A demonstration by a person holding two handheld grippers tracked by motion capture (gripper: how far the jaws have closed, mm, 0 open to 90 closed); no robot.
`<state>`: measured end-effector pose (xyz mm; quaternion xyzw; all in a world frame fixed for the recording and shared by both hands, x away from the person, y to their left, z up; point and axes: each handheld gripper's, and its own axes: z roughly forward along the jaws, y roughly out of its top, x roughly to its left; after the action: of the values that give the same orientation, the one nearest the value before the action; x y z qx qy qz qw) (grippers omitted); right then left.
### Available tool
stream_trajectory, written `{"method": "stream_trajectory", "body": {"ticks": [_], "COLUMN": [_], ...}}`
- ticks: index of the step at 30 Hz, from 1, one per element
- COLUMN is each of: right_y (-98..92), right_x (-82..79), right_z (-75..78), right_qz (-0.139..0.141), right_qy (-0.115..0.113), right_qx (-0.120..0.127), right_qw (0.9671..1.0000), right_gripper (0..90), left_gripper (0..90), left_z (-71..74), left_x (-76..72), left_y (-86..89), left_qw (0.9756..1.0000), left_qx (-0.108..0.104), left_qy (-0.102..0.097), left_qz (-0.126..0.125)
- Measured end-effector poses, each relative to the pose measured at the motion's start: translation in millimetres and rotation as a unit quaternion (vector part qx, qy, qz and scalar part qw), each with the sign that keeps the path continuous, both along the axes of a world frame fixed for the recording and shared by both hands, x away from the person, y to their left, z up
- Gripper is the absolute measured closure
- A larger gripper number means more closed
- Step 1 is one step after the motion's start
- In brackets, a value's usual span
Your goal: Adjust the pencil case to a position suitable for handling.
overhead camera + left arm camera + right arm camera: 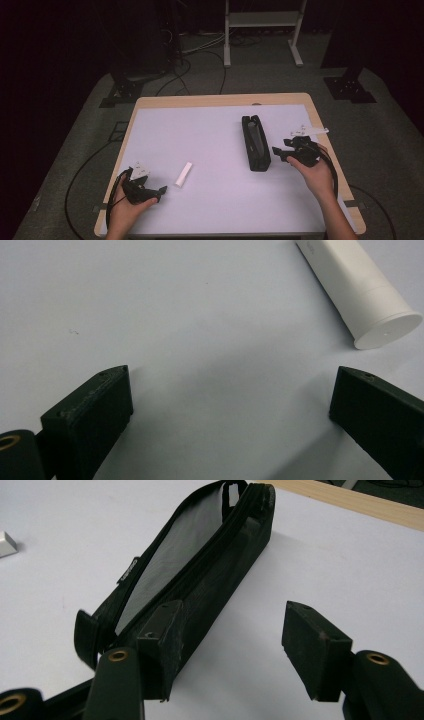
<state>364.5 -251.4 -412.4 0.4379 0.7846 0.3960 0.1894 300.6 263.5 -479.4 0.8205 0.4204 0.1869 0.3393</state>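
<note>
Resting surface: a wooden table (220, 100) covered by a white mat (210, 150), seen from the high view.
Left gripper: the left gripper (161, 190) is held low over the near left part of the mat, jaws pointing toward the table's middle.
Left jaws: spread wide in the left gripper view, with bare mat between them and nothing pinched.
White tube: a white tube (183, 174) lies flat on the mat just beyond the left gripper (227, 405); in the left gripper view its capped end (387, 332) sits near the right jaw, apart from it.
Right gripper: the right gripper (276, 151) is held at the right side of the mat, jaws pointing left.
Right jaws: spread apart in the right gripper view (235, 645), gripping nothing; the left jaw stands just in front of the pouch's near side, and contact cannot be told.
Black pouch: a long black pouch (255, 143) with a mesh side (170, 560) lies lengthwise on the mat, right of centre, well apart from the tube.
Zip: the pouch's top looks open along its length in the right gripper view.
</note>
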Motion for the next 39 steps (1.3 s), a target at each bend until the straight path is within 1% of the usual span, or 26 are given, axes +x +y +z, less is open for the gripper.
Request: {"method": "stream_trajectory", "body": {"ticks": [7,19,21,24,30,36,39], "right_y": [8.0,23.0,24.3,29.5,34.4,40.0,43.0], "right_x": [10.6,27.1,28.7,36.5,44.6,51.2,56.6], "right_z": [5.1,7.2,7.3,5.8,2.9,0.4,-3.0], "right_qz": [0.004,0.01,0.011,0.009,0.005,0.002,-0.003], "right_qy": [-0.001,-0.001,-0.001,0.002,0.006,0.005,0.008], "right_qx": [0.012,0.014,0.012,0.004,0.0,-0.001,-0.005], "right_qw": [0.9999,0.9998,0.9999,0.9999,1.0,1.0,1.0], "right_gripper": [41.5,42.2,42.6,43.1,43.3,43.7,46.5], "left_gripper": [2.7,2.6,2.7,2.7,2.7,2.7,2.7], "left_z": [0.0,0.0,0.0,0.0,0.0,0.0,0.1], "left_x": [-0.1,-0.1,-0.1,-0.1,-0.1,-0.1,-0.1], "left_y": [0.0,0.0,-0.1,-0.1,-0.1,0.0,0.0], "left_qw": [1.0,1.0,1.0,1.0,1.0,1.0,1.0], "left_qx": [0.0,0.001,0.001,0.001,0.001,0.001,0.002], "left_qy": [0.0,0.0,0.0,0.0,0.0,0.0,0.0], "left_qz": [0.0,0.0,0.0,0.0,0.0,0.0,-0.001]}}
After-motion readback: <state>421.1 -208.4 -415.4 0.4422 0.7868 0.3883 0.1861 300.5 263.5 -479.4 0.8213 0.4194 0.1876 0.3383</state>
